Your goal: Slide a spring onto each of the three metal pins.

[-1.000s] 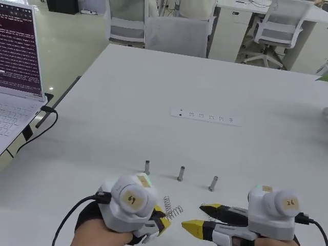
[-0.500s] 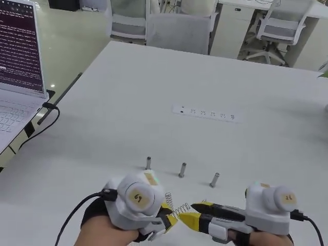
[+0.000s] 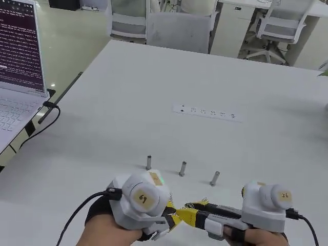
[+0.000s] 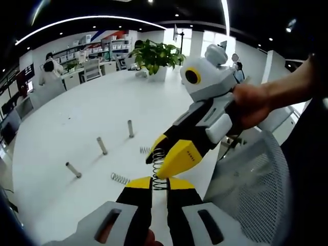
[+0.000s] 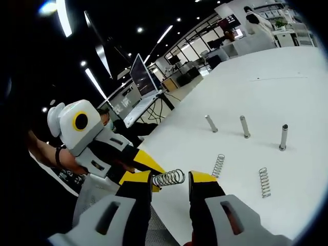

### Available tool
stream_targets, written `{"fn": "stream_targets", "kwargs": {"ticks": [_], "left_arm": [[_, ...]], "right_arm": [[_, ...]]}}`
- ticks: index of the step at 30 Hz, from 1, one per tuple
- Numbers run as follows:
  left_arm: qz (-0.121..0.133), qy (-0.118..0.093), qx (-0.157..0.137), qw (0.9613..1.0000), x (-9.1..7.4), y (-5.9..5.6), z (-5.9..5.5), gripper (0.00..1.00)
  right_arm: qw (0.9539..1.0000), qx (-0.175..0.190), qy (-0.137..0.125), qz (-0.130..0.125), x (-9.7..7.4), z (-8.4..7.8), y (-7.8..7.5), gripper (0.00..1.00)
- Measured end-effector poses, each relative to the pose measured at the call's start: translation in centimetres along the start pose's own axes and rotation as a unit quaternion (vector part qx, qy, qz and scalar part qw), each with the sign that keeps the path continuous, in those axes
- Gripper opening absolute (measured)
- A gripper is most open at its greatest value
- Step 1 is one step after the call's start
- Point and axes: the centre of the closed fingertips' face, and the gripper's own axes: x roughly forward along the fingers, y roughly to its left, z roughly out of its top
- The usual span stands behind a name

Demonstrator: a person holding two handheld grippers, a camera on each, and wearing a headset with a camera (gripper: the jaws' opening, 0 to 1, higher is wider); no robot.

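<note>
None of the three short grey metal pins carries a spring. The left pin (image 3: pixel 148 162), the middle pin (image 3: pixel 182 168) and the right pin (image 3: pixel 214 178) stand bare and upright on the white desk (image 3: pixel 154 87).

The left hand-held gripper (image 4: pixel 160 182) is clamped on one end of a small silver coil spring (image 4: pixel 158 165), held on the person's side of the pins. The right hand-held gripper (image 5: pixel 170 177) has its jaws apart, straddling that spring.

A first loose spring (image 5: pixel 218 165) and a second loose spring (image 5: pixel 264 182) lie on the desk near the pins. By this evidence, all three placements are yet to be done.
</note>
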Motion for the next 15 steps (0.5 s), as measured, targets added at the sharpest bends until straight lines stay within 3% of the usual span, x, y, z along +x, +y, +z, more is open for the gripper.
{"fn": "stream_targets", "kwargs": {"ticks": [10,15], "left_arm": [[0.003,0.005,0.022,0.9997,0.01,0.13,-0.28,0.02],[0.003,0.006,0.026,0.9996,0.02,0.20,-0.28,0.02]], "right_arm": [[0.9994,0.026,-0.021,0.006,-0.02,0.65,0.08,0.13],[0.9995,0.025,-0.018,0.006,0.06,0.64,0.27,0.12]]}}
